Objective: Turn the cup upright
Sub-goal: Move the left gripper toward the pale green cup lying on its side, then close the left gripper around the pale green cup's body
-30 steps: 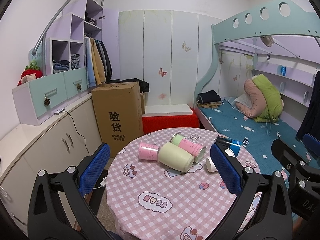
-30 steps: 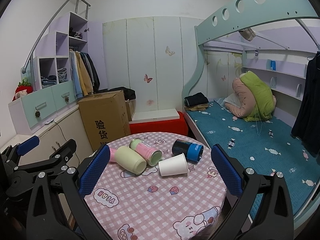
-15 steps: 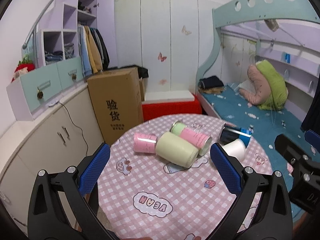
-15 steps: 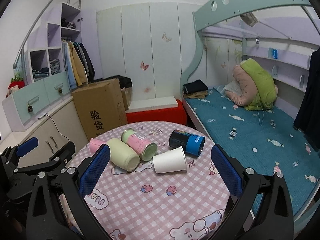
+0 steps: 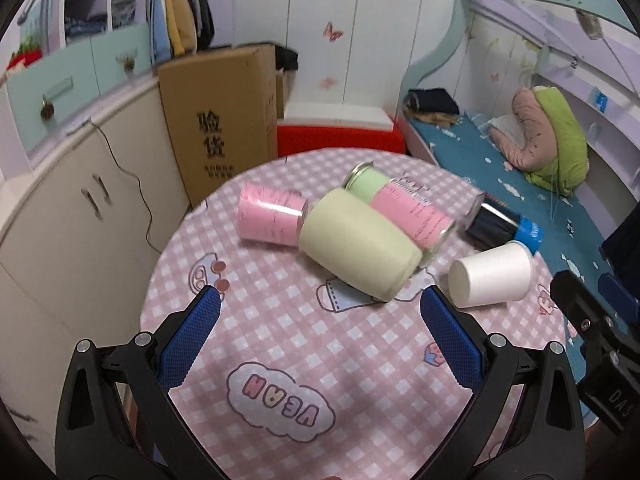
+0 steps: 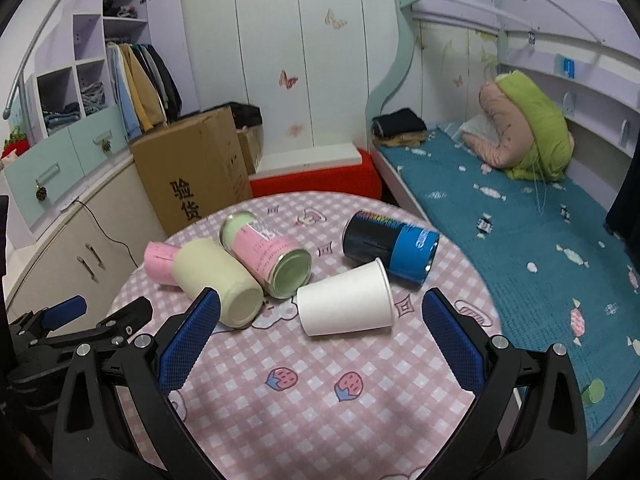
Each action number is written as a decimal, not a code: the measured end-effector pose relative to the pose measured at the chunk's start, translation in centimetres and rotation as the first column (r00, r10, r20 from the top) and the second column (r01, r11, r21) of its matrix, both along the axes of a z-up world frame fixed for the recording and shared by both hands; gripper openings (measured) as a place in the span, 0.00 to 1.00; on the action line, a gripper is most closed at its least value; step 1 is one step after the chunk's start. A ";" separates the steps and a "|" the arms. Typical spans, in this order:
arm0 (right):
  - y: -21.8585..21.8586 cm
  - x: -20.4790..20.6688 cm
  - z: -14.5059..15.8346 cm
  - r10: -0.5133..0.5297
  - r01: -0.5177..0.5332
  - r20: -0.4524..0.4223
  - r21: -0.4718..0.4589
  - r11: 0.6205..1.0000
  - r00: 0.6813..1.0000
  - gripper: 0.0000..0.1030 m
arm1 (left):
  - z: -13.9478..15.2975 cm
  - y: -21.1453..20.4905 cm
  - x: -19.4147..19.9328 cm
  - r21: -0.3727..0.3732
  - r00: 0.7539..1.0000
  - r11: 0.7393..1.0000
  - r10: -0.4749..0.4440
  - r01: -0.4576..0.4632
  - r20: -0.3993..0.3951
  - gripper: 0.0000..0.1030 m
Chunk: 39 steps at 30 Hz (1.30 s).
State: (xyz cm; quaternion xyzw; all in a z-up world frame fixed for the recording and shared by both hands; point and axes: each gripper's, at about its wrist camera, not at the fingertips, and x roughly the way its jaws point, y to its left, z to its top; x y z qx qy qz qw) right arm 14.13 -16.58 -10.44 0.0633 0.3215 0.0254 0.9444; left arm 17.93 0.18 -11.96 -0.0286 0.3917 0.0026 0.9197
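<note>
Several cups lie on their sides on a round table with a pink checked cloth [image 5: 280, 360]. A white paper cup [image 6: 346, 304] lies nearest my right gripper, also seen in the left wrist view [image 5: 490, 280]. Beside it lie a pale green cup [image 5: 358, 250] [image 6: 218, 282], a pink cup [image 5: 270, 220] [image 6: 160, 264], a pink-and-green can [image 5: 400, 208] [image 6: 266, 254] and a black-and-blue can [image 6: 390, 250] [image 5: 504, 230]. My left gripper [image 5: 320, 320] is open and empty, short of the pale green cup. My right gripper [image 6: 320, 322] is open and empty, just before the white cup.
A cardboard box [image 5: 220, 120] and a red box [image 5: 340, 140] stand behind the table. Low cabinets [image 5: 60, 220] run along the left. A bunk bed with a blue cover [image 6: 520, 220] lies to the right. The table cloth [image 6: 320, 400] shows near my right gripper.
Both grippers have moved forward and down toward the table; the cups look larger and closer. The cups have not moved. Both stay open.
</note>
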 end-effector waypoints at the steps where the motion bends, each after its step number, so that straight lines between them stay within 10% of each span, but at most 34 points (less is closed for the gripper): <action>1: 0.0 0.3 -0.3 0.000 0.000 -0.010 0.002 1.000 1.000 0.94 | -0.4 0.1 0.5 0.000 1.000 1.000 0.005 -0.005 -0.009 0.97; 20: -1.8 5.8 -2.5 -0.005 0.005 -0.053 -0.011 1.000 0.999 0.94 | -3.9 -1.0 8.1 -0.189 0.977 0.974 0.087 -0.124 -0.196 0.97; 39: -2.9 7.2 -3.0 0.017 -0.015 -0.057 0.033 0.999 0.998 0.94 | -6.8 -1.3 13.3 -0.228 0.937 0.943 0.169 -0.244 -0.306 0.97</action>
